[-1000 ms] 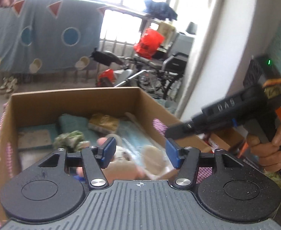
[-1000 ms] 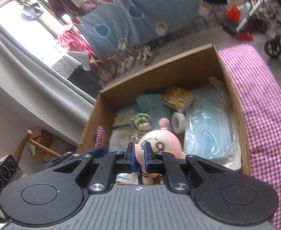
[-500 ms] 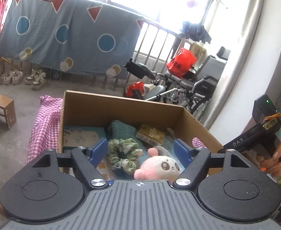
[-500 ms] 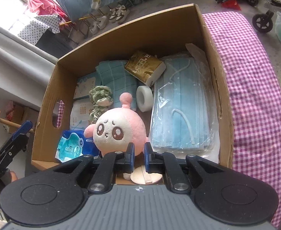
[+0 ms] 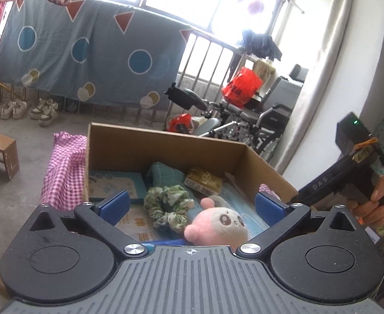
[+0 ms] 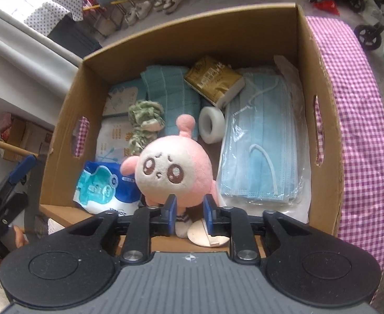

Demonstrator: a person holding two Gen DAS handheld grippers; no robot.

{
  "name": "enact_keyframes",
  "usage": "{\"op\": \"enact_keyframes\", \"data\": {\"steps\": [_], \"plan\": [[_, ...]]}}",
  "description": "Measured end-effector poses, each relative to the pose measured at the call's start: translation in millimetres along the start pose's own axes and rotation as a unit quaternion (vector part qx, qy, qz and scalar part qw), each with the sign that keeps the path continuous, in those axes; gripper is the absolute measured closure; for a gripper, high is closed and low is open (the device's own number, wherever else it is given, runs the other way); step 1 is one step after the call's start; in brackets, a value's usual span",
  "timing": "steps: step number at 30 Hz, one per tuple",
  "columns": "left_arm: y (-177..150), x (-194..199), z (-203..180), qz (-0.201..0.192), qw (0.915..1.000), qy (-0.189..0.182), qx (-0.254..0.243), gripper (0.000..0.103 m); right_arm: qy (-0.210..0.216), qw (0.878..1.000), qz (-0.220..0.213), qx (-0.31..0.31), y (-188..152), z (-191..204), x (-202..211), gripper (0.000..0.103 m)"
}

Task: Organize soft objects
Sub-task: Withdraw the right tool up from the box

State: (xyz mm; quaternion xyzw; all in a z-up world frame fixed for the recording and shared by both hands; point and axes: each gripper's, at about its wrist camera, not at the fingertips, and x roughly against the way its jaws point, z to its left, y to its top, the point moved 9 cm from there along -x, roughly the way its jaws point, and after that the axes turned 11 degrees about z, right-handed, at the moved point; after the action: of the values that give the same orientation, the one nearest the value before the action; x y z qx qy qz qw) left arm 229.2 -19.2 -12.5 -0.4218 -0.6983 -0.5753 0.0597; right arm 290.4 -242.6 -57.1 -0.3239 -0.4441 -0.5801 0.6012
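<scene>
My right gripper [image 6: 190,210] has just been easing its jaws apart over the near end of the brown cardboard box [image 6: 320,83], and the round pink-and-cream plush toy with stitched eyes [image 6: 175,172] sits between the blue pads, its small legs hanging beneath. The gap is narrow and I judge the pads no longer press on it — the toy looks set down among the other soft things, against the white-and-blue wipes packet [image 6: 105,188] and just beside the clear bag of pale blue face masks [image 6: 260,141].

My left gripper [image 5: 190,205] has also been opening and stands spread wide, holding nothing, aimed over the green patterned fabric scrunchie [image 5: 168,206] with the toy [image 5: 220,225] near its right pad.

To finish the release well, I would spread the right jaws further before lifting, then draw straight back — otherwise a pad may snag the plush and tip it onto the masks.
</scene>
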Motion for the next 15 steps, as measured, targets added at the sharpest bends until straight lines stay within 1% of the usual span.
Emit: {"op": "enact_keyframes", "data": {"steps": [1, 2, 3, 5, 7, 9, 11, 14, 15], "plan": [[-2, -1, -2, 0.007, 1.0000, 0.000, 0.001, 0.001, -0.001, 1.000, -0.012, 0.003, -2, 2, 4, 0.056], [-3, -3, -6, 0.014, 0.9999, -0.002, 0.001, 0.001, -0.004, 1.000, -0.026, 0.006, -4, 4, 9, 0.048], [-5, -3, -9, 0.020, 0.9998, -0.003, 0.000, 0.001, -0.007, 0.999, -0.043, 0.011, -7, 7, 15, 0.038], [-6, -2, -17, 0.025, 0.9997, 0.002, -0.003, 0.001, -0.013, 0.996, -0.081, 0.021, -15, 13, 27, 0.037], [-7, 1, -26, 0.025, 0.9996, 0.006, -0.014, 0.000, -0.017, 0.993, -0.111, 0.027, -25, 18, 38, 0.030], [-9, 5, -33, 0.027, 0.9993, 0.010, -0.022, 0.000, -0.025, 0.990, -0.139, 0.028, -34, 22, 50, 0.025], [-12, 6, -38, 0.036, 0.9988, 0.017, -0.028, 0.000, -0.034, 0.985, -0.168, 0.032, -44, 26, 61, 0.023], [-16, 9, -43, 0.051, 0.9976, 0.036, -0.030, 0.000, -0.042, 0.978, -0.201, 0.032, -58, 32, 73, 0.021], [-18, 9, -45, 0.056, 0.9969, 0.045, -0.031, 0.000, -0.042, 0.976, -0.211, 0.032, -63, 34, 76, 0.017]]}}
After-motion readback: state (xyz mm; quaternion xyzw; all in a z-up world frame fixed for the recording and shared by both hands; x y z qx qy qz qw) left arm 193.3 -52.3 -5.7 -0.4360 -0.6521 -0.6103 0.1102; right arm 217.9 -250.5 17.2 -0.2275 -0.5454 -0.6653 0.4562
